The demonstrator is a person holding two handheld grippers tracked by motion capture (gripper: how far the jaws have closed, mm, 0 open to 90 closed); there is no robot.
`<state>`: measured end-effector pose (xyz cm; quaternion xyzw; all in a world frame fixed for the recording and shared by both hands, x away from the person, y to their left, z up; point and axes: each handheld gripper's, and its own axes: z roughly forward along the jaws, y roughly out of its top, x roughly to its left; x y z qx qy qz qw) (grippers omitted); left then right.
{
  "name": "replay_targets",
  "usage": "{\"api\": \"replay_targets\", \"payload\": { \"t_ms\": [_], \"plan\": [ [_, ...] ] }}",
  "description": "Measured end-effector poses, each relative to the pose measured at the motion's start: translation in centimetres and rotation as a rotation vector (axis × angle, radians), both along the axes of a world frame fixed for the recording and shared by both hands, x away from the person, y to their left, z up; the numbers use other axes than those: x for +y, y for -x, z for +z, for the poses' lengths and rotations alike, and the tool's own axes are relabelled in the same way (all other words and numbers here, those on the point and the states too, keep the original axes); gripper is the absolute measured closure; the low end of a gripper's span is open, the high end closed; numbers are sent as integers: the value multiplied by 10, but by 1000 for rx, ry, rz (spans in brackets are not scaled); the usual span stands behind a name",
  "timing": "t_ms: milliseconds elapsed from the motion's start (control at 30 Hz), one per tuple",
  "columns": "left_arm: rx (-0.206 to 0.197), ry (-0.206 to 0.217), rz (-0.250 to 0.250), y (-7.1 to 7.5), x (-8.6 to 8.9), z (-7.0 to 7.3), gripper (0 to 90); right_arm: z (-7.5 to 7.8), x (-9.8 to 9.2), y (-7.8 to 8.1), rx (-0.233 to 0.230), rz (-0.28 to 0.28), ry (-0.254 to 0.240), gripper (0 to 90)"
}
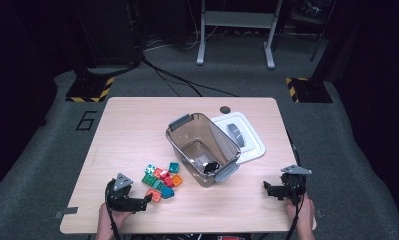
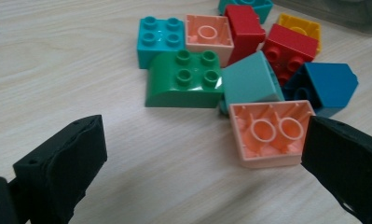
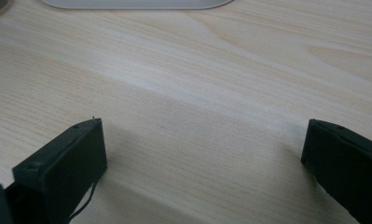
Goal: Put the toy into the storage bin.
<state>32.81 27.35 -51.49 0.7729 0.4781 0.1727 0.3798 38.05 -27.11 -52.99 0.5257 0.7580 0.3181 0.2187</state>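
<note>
The left gripper (image 1: 148, 198) is sitting low on the pale wooden bench (image 1: 137, 125), jaws spread wide and holding nothing, apparently lining up on the upturned salmon-pink plastic brick (image 2: 270, 133) lying hollow side up at the near edge of the pile of coloured plastic bricks (image 1: 161, 181); its right jaw is just beside that brick. The clear plastic storage bin (image 1: 203, 147) is standing open right of the pile, its white lid (image 1: 242, 136) lying behind it. The right gripper (image 1: 265, 187) is resting over bare bench at the near right, jaws spread wide, gripping nothing.
</note>
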Motion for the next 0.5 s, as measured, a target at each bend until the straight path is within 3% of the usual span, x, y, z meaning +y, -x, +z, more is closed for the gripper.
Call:
{"api": "replay_targets", "payload": {
  "t_ms": [200,333,500],
  "plan": [
    [-18,-30,-10,8,-17,-1,11,0,0,0,-1,0,0,0],
    [-53,-60,-6,12,-26,1,89,0,-1,-1,-3,7,2,0],
    [-55,-81,-12,13,-32,0,171,0,-1,-1,-5,9,0,0]
  ]
}}
